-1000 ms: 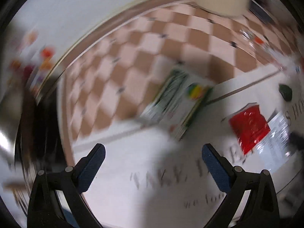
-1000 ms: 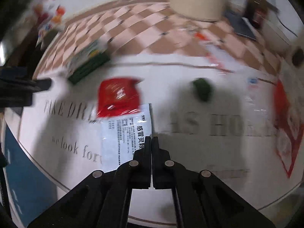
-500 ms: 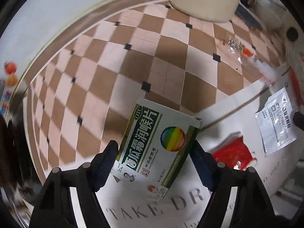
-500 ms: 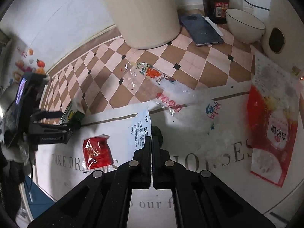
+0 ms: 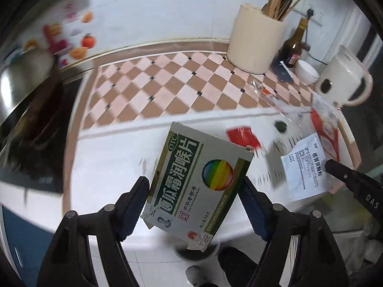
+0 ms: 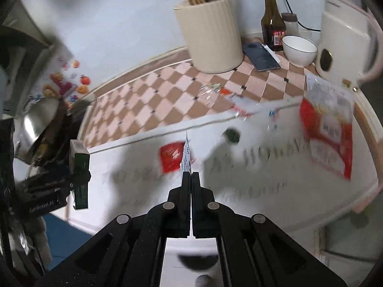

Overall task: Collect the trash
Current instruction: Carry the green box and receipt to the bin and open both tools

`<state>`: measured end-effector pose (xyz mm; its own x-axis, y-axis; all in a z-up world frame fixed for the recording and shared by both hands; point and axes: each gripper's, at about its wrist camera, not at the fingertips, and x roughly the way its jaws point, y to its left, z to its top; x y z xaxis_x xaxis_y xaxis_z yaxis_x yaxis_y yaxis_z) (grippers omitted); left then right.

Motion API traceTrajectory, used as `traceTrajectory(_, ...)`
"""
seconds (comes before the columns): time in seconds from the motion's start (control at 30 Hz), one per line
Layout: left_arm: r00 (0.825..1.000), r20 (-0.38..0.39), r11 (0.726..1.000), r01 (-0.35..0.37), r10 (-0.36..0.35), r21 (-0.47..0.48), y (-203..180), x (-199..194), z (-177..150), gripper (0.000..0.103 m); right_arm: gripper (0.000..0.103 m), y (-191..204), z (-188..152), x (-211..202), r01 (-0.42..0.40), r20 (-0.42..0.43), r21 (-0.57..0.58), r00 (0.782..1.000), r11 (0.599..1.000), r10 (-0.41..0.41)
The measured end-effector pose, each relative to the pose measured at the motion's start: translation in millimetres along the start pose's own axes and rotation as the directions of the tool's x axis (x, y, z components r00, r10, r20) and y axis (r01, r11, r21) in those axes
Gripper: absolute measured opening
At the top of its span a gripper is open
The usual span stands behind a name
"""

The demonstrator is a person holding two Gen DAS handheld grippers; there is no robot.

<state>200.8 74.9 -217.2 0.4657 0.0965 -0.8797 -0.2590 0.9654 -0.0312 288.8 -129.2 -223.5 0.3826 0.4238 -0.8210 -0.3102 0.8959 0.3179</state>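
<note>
The medicine box, green and white with a rainbow disc on its face, sits tilted between the blue pads of the left gripper, whose fingers clamp its two long edges and hold it clear of the white table. Beyond it on the table lie a small red packet, a dark green scrap and, further right, a large red-and-white bag. A white sachet printed with dark text hangs at the right, pinched by the black tip of the right gripper. On the far checked part stand a cream holder full of sticks, a brown bottle, a white bowl and a white kettle. A crumpled clear wrapper lies near them.

In the right wrist view, the right gripper's fingers are clenched tight on the sachet, seen edge-on as a thin strip rising from the tips. The red packet lies just behind it, the green scrap to its right, and the big red bag at the right edge. The left gripper shows at the left with the medicine box in its grip. The holder, a dark phone, the bottle, bowl and kettle line the far side.
</note>
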Motion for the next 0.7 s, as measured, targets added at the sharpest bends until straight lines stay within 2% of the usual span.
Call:
traceTrajectory(0.13,1.0,-0.014,0.999,0.021,-0.021,-0.046,15,-30,-71,0.074,0.0,23,-65,-43,-0.037,-0.004,0.019,0.999,0.999,0.037)
traceTrajectory(0.23,0.996,-0.086,0.996,0.027,-0.034,-0.08,26,-21,-117,0.074,0.0,31,-116,-55,-0.056,-0.042,0.042,0.997,0.998,0.058)
traceTrajectory(0.33,0.98,-0.195,0.993,0.023,-0.046,-0.116,30,14,-166,0.074,0.0,32,-169,-46,-0.057,-0.129,0.051,0.99,0.997,0.064)
traceTrajectory(0.4,0.96,-0.275,0.989,0.015,-0.055,-0.147,35,52,-200,0.074,0.0,26,-201,-29,-0.041,-0.186,0.048,0.981,0.998,0.049)
traceTrajectory(0.5,0.928,-0.367,0.984,-0.009,-0.057,-0.176,40,118,-243,0.074,0.0,4,-254,19,-0.001,-0.289,0.071,0.957,0.997,0.022)
traceTrajectory(0.57,0.905,-0.421,0.98,-0.025,-0.061,-0.196,42,170,-271,0.074,0.0,-12,-289,59,0.031,-0.335,0.071,0.942,0.997,-0.005)
traceTrajectory(0.7,0.859,-0.507,0.972,-0.054,-0.07,-0.227,45,285,-322,0.074,0.0,-55,-358,164,0.091,-0.424,0.09,0.905,0.992,-0.045)
